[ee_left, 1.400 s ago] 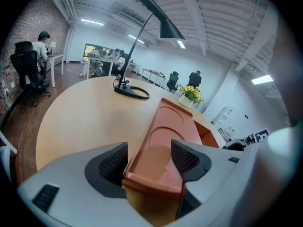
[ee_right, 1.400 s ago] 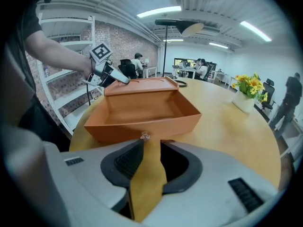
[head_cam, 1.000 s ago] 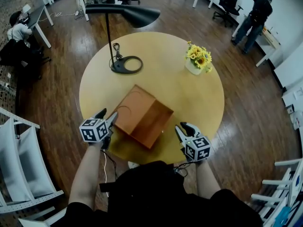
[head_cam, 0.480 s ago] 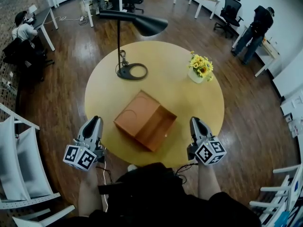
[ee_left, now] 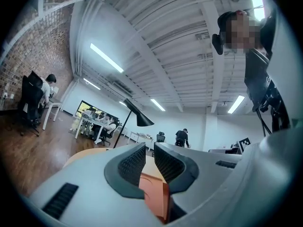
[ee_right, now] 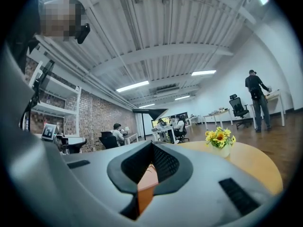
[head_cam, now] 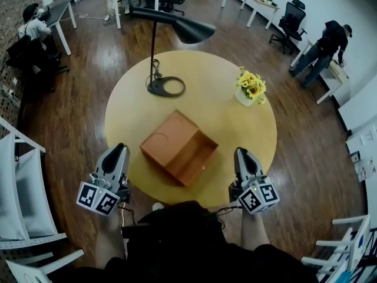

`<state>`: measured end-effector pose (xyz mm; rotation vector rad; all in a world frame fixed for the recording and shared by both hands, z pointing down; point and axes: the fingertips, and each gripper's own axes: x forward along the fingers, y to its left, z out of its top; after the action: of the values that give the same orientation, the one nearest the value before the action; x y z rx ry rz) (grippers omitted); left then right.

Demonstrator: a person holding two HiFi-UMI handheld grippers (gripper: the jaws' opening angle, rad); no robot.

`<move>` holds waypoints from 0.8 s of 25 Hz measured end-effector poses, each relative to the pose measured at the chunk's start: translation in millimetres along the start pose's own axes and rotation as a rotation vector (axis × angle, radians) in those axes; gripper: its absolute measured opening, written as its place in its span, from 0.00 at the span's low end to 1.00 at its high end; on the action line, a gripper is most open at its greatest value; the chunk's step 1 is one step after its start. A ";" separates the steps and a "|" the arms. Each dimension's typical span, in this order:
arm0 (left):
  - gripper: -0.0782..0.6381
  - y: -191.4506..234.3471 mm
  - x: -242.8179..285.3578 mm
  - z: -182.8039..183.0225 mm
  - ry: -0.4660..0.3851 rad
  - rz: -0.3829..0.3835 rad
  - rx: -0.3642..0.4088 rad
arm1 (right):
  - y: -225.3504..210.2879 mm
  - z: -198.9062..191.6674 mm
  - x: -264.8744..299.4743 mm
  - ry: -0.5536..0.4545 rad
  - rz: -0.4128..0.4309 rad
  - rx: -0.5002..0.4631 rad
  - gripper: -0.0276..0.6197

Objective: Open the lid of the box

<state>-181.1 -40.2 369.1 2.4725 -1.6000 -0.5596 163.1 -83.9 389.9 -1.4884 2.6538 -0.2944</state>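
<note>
A brown cardboard box (head_cam: 177,147) lies in the middle of the round wooden table (head_cam: 235,122). Its upper-left half is a flat panel with a circle mark; its lower-right half looks like an open hollow. My left gripper (head_cam: 119,151) hangs at the table's near-left edge, shut and empty, apart from the box. At the near-right edge my right gripper (head_cam: 242,152) is also shut and empty. In the left gripper view the box (ee_left: 154,195) shows beyond the left gripper (ee_left: 149,148). In the right gripper view the box (ee_right: 146,188) shows past the right gripper (ee_right: 152,145).
A black desk lamp (head_cam: 166,87) stands at the table's far left, its head (head_cam: 191,31) overhanging. A vase of yellow flowers (head_cam: 250,87) sits at the far right. White chairs (head_cam: 23,205) stand left of me. People sit at desks (head_cam: 35,22) behind.
Both grippers have drawn back from the sides of the box toward the table's near edge. Their jaws, open a second ago, have shut with nothing in them.
</note>
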 end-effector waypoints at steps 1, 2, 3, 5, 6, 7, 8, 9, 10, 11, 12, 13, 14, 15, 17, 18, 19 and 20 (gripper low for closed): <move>0.18 -0.5 -0.6 2.5 -0.003 0.001 0.005 | 2.7 1.7 1.1 -0.006 0.009 0.001 0.05; 0.18 -1.3 -1.5 4.9 -0.006 0.002 0.010 | 5.2 2.6 2.3 -0.010 0.017 0.002 0.05; 0.18 -2.2 -2.8 6.6 -0.007 0.002 0.015 | 7.3 3.0 3.5 -0.012 0.023 0.004 0.05; 0.18 -2.6 -5.9 7.4 -0.005 0.005 0.020 | 9.8 2.7 5.5 -0.013 0.032 0.007 0.05; 0.18 -2.1 -7.6 6.9 -0.004 0.008 0.020 | 10.4 2.3 6.7 -0.014 0.036 0.008 0.05; 0.18 -1.2 -9.5 6.1 -0.002 0.011 0.019 | 11.0 2.0 8.0 -0.015 0.039 0.009 0.04; 0.18 -0.2 -11.5 5.2 0.001 0.016 0.019 | 11.5 1.9 9.1 -0.018 0.042 0.009 0.05; 0.18 0.6 -13.5 4.1 0.005 0.022 0.020 | 12.2 2.1 9.6 -0.020 0.045 0.008 0.05; 0.18 1.3 -15.3 3.0 0.010 0.030 0.022 | 12.7 2.2 9.6 -0.021 0.048 0.005 0.05; 0.18 2.3 -16.9 2.1 0.014 0.043 0.027 | 13.1 2.1 9.5 -0.020 0.051 0.000 0.05; 0.18 4.0 -18.3 1.6 0.016 0.059 0.035 | 13.2 1.5 9.8 -0.018 0.053 -0.002 0.05; 0.18 6.0 -19.6 1.5 0.017 0.075 0.042 | 13.0 0.4 10.4 -0.015 0.056 -0.001 0.05; 0.18 8.2 -21.0 1.9 0.014 0.087 0.044 | 12.7 -0.9 11.2 -0.012 0.058 0.003 0.05; 0.18 10.1 -22.5 2.2 0.010 0.094 0.043 | 12.4 -2.2 12.0 -0.010 0.059 0.006 0.05; 0.18 12.6 -25.8 2.7 0.008 0.104 0.043 | 13.1 -3.6 13.5 -0.008 0.061 0.007 0.05; 0.18 13.5 -27.6 2.7 0.009 0.108 0.044 | 14.2 -3.8 14.2 -0.008 0.063 0.006 0.05; 0.18 14.2 -29.4 2.7 0.010 0.112 0.045 | 15.4 -4.0 14.7 -0.006 0.066 0.005 0.05; 0.18 14.9 -31.1 2.5 0.012 0.116 0.043 | 16.7 -4.4 15.0 -0.004 0.069 0.003 0.05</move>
<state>-206.0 -18.2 378.7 2.3884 -1.7557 -0.4981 140.6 -87.7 391.0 -1.3922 2.6936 -0.2897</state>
